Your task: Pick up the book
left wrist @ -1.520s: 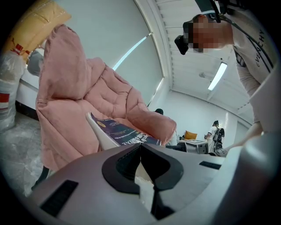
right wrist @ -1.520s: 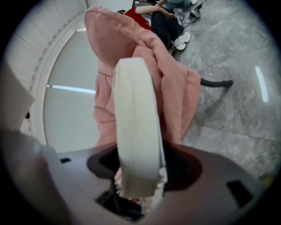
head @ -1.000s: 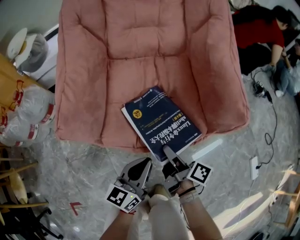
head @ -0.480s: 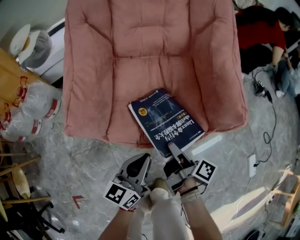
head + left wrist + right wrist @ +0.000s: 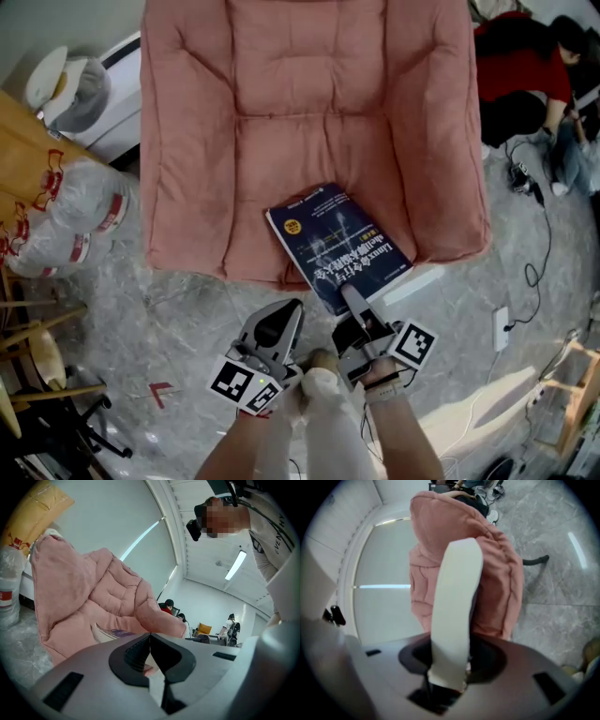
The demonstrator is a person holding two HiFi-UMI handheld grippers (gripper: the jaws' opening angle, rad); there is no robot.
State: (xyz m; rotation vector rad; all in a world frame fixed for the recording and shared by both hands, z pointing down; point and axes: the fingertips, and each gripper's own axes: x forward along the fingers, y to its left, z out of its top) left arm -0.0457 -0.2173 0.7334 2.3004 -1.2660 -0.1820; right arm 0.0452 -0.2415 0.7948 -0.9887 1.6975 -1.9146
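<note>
Grasping the book (image 5: 337, 239), the right gripper (image 5: 351, 298) fingers clench its edge; left gripper (image 5: 279, 317) fingers pinch together.

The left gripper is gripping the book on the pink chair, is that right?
No, the right gripper is gripping the book on the pink chair; the left gripper is shut and empty. The right gripper view shows the book's edge between its jaws.
</note>
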